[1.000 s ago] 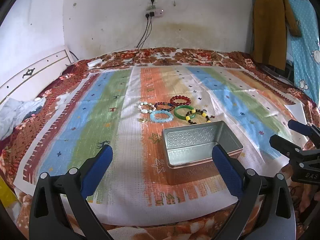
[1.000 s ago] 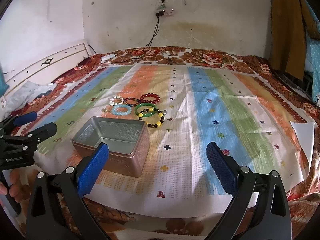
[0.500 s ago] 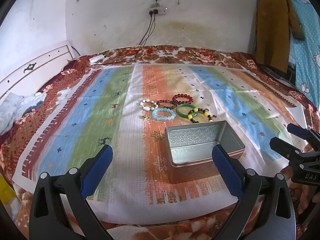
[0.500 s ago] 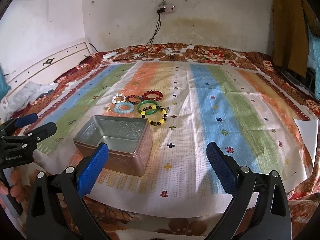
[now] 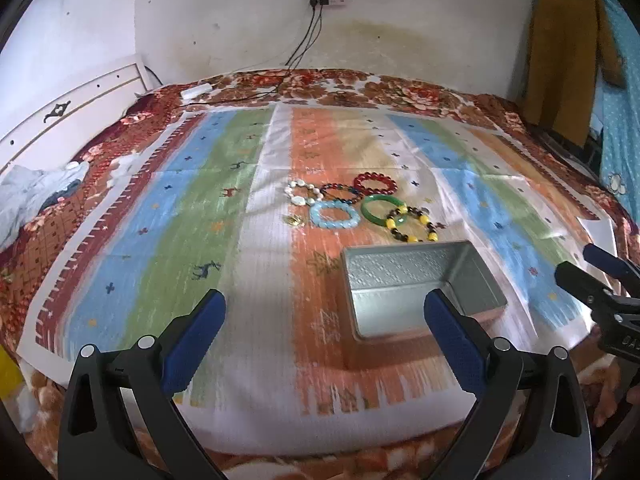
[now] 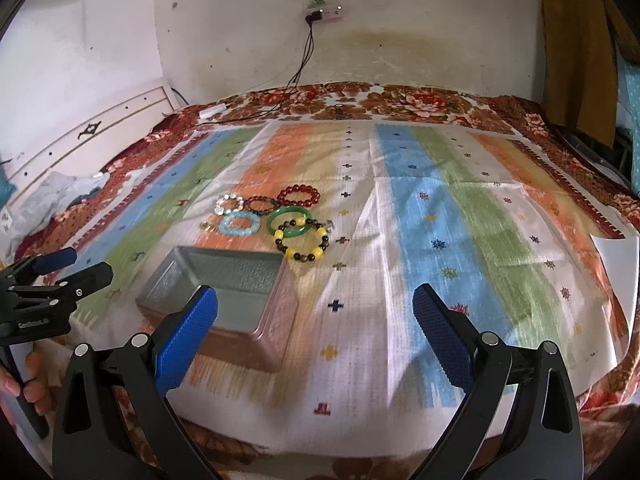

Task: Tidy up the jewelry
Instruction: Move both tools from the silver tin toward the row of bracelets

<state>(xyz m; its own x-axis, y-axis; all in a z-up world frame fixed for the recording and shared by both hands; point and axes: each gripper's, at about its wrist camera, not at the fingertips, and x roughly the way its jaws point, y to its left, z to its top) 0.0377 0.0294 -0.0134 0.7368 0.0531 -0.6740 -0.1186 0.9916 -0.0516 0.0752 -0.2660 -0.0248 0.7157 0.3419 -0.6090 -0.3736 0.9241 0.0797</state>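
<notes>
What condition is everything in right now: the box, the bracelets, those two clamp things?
Metal box: open, empty, no lid seen.
Red bracelet: on the cloth, outside the box.
Green bangle: on the cloth, under the yellow-beaded bracelet.
Light blue bracelet: on the cloth.
White bracelet: on the cloth.
Left tool: open, holding nothing.
Right tool: open, holding nothing.

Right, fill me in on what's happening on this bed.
A person holds two blue-padded grippers over a striped cloth, sorting jewelry. The left gripper and right gripper are both open and hold nothing. An open rectangular silver metal tin sits empty on the cloth. Beyond it lie the bracelets, none yet packed: a red bead bracelet, a light blue bead bracelet, a green bangle, a yellow-and-brown bead bracelet and others.
</notes>
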